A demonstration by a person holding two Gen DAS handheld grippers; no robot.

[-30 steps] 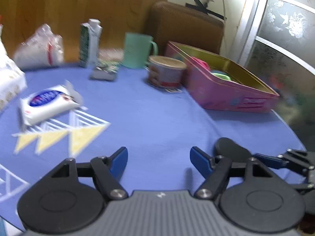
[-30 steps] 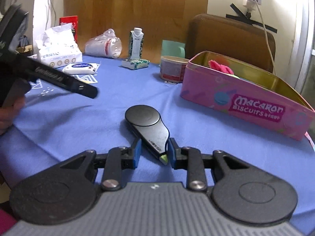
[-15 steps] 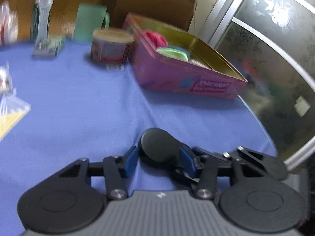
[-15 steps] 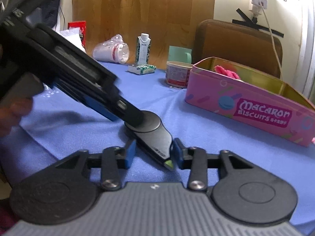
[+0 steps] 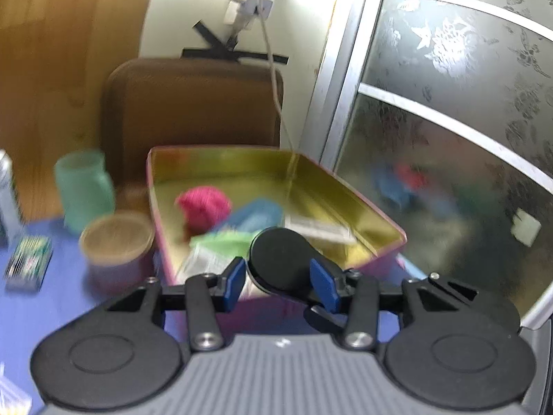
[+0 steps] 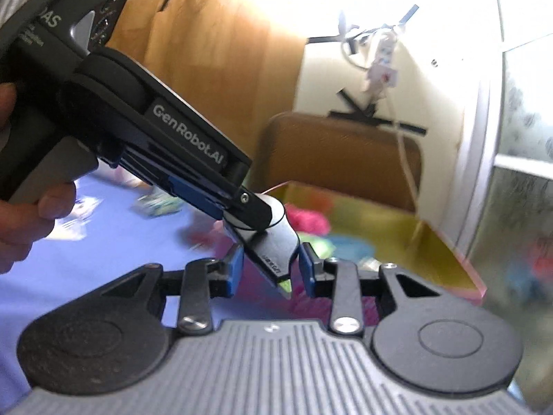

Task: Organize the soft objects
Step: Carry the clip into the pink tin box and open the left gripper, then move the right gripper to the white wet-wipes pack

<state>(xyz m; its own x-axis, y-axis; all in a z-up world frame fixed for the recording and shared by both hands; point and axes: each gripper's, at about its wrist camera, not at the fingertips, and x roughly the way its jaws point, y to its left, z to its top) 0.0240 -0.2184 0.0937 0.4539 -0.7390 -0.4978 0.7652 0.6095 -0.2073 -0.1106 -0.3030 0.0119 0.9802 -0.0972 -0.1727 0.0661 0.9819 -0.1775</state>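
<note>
Both grippers hold one flat black pouch with a round end. In the left wrist view my left gripper (image 5: 278,278) is shut on its round end (image 5: 280,263), lifted in front of the pink biscuit tin (image 5: 366,221). In the right wrist view my right gripper (image 6: 271,271) is shut on the pouch's narrow end (image 6: 276,256), and the left gripper's body (image 6: 166,138) reaches in from the left. Inside the tin lie a pink woolly ball (image 5: 204,204), a blue soft item (image 5: 255,216) and a green one (image 5: 224,238).
A round tub (image 5: 115,245), a green mug (image 5: 84,190) and a small patterned box (image 5: 27,266) stand on the blue tablecloth (image 5: 62,307) left of the tin. A brown chair back (image 5: 193,103) is behind it. A frosted glass door (image 5: 449,138) is at the right.
Both grippers have lifted the black pouch off the tablecloth and carried it towards the pink tin. The left gripper closed on its round end.
</note>
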